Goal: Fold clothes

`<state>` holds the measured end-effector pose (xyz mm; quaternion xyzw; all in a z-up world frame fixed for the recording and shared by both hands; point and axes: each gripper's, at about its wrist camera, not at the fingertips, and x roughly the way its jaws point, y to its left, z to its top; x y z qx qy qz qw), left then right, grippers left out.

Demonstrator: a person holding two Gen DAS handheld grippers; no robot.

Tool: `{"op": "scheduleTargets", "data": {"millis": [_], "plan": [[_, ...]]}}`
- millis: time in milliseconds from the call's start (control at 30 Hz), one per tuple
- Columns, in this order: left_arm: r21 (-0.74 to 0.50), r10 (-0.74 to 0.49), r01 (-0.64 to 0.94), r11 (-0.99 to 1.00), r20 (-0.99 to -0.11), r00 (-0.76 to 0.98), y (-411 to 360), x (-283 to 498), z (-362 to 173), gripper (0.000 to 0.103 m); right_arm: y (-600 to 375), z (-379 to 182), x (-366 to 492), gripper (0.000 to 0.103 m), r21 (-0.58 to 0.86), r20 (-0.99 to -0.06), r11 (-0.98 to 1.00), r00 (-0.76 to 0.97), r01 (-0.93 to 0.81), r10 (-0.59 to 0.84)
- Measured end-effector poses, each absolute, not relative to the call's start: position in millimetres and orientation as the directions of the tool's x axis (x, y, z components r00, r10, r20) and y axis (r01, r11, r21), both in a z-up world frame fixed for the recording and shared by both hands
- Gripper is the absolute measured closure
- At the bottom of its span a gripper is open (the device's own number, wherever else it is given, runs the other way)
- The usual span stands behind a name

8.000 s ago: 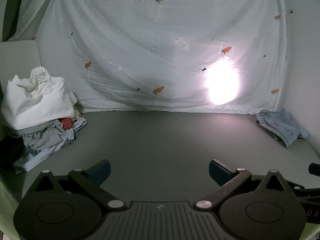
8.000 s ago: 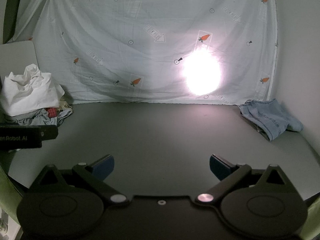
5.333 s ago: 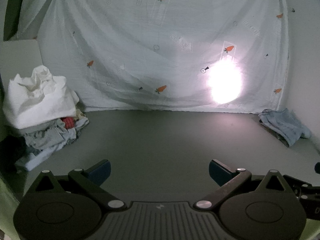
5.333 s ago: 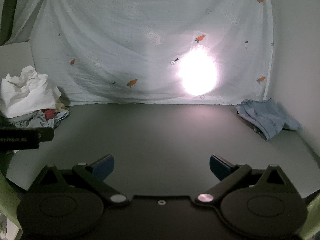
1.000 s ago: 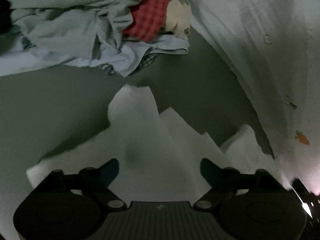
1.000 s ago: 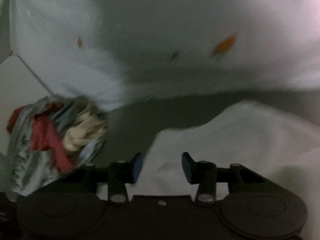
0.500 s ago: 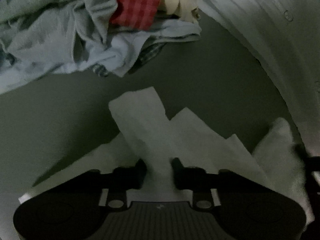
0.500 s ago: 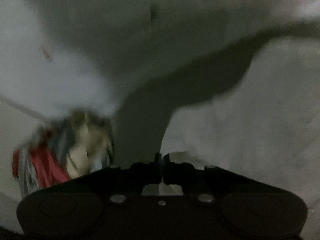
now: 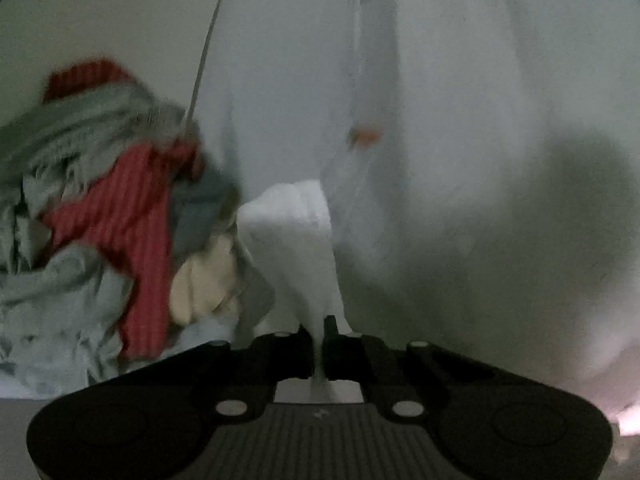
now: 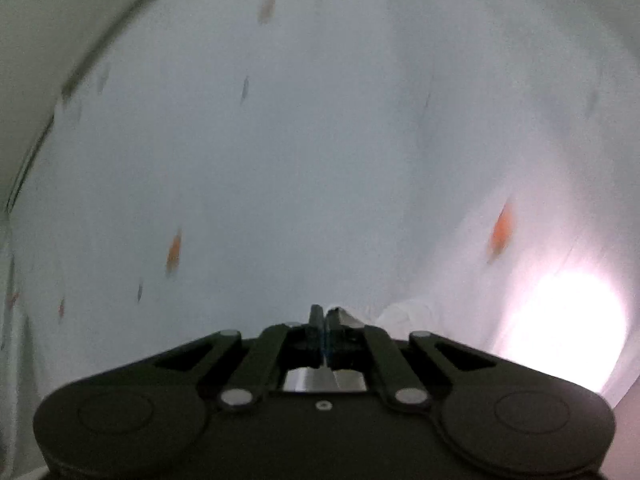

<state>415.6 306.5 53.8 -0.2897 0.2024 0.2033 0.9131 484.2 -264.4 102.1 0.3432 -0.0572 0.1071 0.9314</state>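
The left gripper (image 9: 319,330) is pinching a white garment (image 9: 294,240) between its closed jaws. The cloth is rising from the pinch as a narrow neck, then widening into a soft, rounded, bunched lobe with fine creases, pale and matte in dim light. A thin strip of it is also showing below the jaws, inside the gripper's frame.

Just left of the white garment, a heap of clothes (image 9: 100,240) is lying blurred: a red ribbed or striped piece across the middle, grey and pale blue pieces around it, and a cream piece touching the garment's lower left edge. Behind and to the right of the garment, a pale hanging sheet (image 9: 460,120) with a small orange print is filling the view; a dark soft shadow is falling on it at the right.

The right gripper (image 10: 323,320) is also fully closed. A small pale edge of cloth (image 10: 346,315) is peeking out just right of its fingertips, and a white bunched fold (image 10: 404,312) is lying beside that; whether the pads are actually gripping it cannot be told. Beyond, the same sheet with blurred orange marks is showing, with a bright glare (image 10: 560,332) at the lower right.
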Motion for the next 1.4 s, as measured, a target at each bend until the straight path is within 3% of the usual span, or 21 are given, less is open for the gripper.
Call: {"op": "scheduleTargets", "data": {"millis": [100,200,367,433,467,500,567,600,767,900,1100,1167,1400], "plan": [[-0.445,0.270,-0.497,0.745,-0.480,0.835,301.8,387.1,56.7,0.099,-321.7,92.1,438.2,0.102,0.633,0.157,0.764,0.987,-0.128,0.035],[-0.378,0.307,-0.553,0.742,-0.541,0.783,292.3,355.9,33.2,0.098,-363.3,49.0,399.1,0.102,0.625,-0.006,0.778,0.997,0.068,-0.082],[-0.214,0.325,-0.688,0.693,-0.760,0.563,291.3,312.6,-42.4,0.093,-406.2,-63.9,360.5,0.095,0.406,-0.496,0.784,0.834,0.470,-0.244],[-0.158,0.303,-0.740,0.654,-0.841,0.447,292.1,291.7,-77.8,0.092,-417.5,-110.0,342.3,0.089,0.341,-0.639,0.755,0.727,0.561,-0.251],[-0.139,0.297,-0.754,0.642,-0.862,0.412,293.6,282.8,-88.5,0.089,-416.7,-123.2,332.7,0.086,0.345,-0.664,0.739,0.707,0.578,-0.244],[-0.132,0.288,-0.768,0.626,-0.877,0.385,293.6,272.7,-98.0,0.087,-420.7,-131.6,322.5,0.084,0.358,-0.672,0.729,0.703,0.583,-0.231],[-0.155,0.267,-0.775,0.613,-0.882,0.388,293.1,258.4,-105.1,0.085,-436.1,-140.2,308.2,0.067,0.375,-0.680,0.719,0.701,0.585,-0.216],[-0.162,0.270,-0.769,0.619,-0.876,0.401,290.8,256.6,-102.2,0.079,-444.0,-139.1,305.2,0.064,0.386,-0.676,0.715,0.706,0.583,-0.211],[-0.186,0.302,-0.711,0.678,-0.811,0.501,279.1,270.5,-78.0,0.060,-451.1,-125.1,309.2,0.057,0.506,-0.632,0.661,0.760,0.553,-0.151],[-0.225,0.286,-0.657,0.720,-0.766,0.575,263.4,295.4,-62.8,0.044,-450.9,-116.5,318.9,0.053,0.497,-0.629,0.672,0.761,0.549,-0.156],[-0.254,0.230,-0.590,0.766,-0.749,0.621,246.4,338.3,-56.9,0.034,-459.4,-111.3,322.3,0.038,0.452,-0.635,0.664,0.738,0.595,-0.228],[-0.285,0.214,-0.587,0.758,-0.741,0.637,243.7,347.8,-56.3,0.030,-464.7,-112.6,327.8,0.027,0.457,-0.638,0.656,0.735,0.601,-0.229],[-0.340,0.180,-0.573,0.746,-0.725,0.665,233.1,394.1,-58.2,0.025,-490.3,-147.7,365.6,0.023,0.526,-0.750,0.525,0.656,0.669,-0.084]]}}
